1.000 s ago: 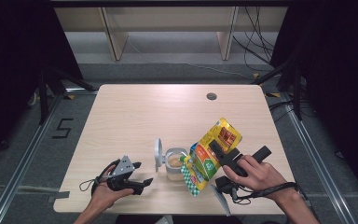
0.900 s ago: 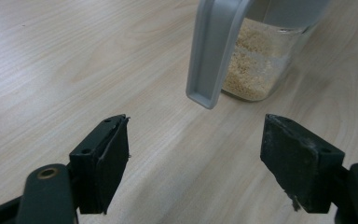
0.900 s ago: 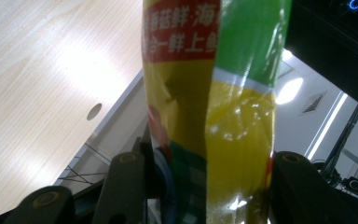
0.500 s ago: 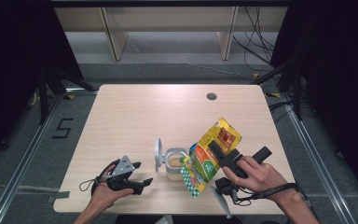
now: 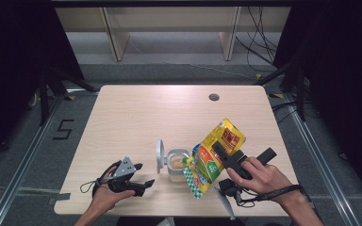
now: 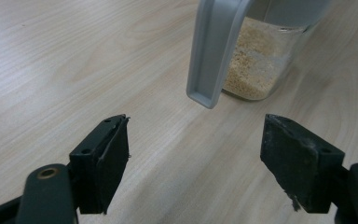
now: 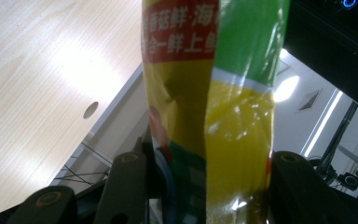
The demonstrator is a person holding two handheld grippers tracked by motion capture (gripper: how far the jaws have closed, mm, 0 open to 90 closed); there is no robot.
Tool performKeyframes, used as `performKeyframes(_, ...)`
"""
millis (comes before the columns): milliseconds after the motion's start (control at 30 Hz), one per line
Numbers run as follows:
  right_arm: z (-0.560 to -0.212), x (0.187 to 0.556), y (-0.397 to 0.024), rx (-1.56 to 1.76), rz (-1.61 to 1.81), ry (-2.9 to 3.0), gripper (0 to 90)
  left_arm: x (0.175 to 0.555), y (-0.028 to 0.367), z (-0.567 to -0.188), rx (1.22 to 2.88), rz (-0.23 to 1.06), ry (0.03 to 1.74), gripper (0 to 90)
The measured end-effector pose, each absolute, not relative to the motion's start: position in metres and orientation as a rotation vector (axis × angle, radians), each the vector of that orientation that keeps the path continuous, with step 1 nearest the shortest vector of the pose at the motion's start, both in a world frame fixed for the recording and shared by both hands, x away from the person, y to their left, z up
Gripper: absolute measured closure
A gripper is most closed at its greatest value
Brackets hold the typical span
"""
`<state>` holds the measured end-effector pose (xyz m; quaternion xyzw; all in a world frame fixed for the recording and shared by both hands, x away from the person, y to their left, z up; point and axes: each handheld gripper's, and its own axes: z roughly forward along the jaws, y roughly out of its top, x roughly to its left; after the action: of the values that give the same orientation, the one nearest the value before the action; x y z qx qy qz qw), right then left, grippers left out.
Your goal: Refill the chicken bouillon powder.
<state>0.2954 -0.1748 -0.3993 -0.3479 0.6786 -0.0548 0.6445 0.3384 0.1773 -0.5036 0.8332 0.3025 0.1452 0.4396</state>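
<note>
A yellow, green and red bag is held tilted, mouth down, over a clear jar of pale granules near the table's front edge. My right gripper is shut on the bag, its jaws pressing on both sides of it. The jar's grey lid stands up on the jar's left side. My left gripper rests on the table left of the jar, open, with nothing between its jaws. In the left gripper view the jar and the grey lid stand just ahead.
The light wooden table has a round cable hole at its far right. A small grey piece lies by the front edge under my right hand. Dark floor, cables and shelf legs surround the table.
</note>
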Motion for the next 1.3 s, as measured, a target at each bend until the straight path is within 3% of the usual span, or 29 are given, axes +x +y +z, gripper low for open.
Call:
performKeyframes(900,-0.404,0.295,-0.180,-0.740,-0.090,1.606,63.9,0.337,0.176,-0.504,2.041,0.355,0.764,23.2)
performKeyframes(1300,-0.423,0.300,-0.189,-0.655,0.019,1.622,64.7,0.337,0.177,-0.503,2.054,0.360,0.767,23.2)
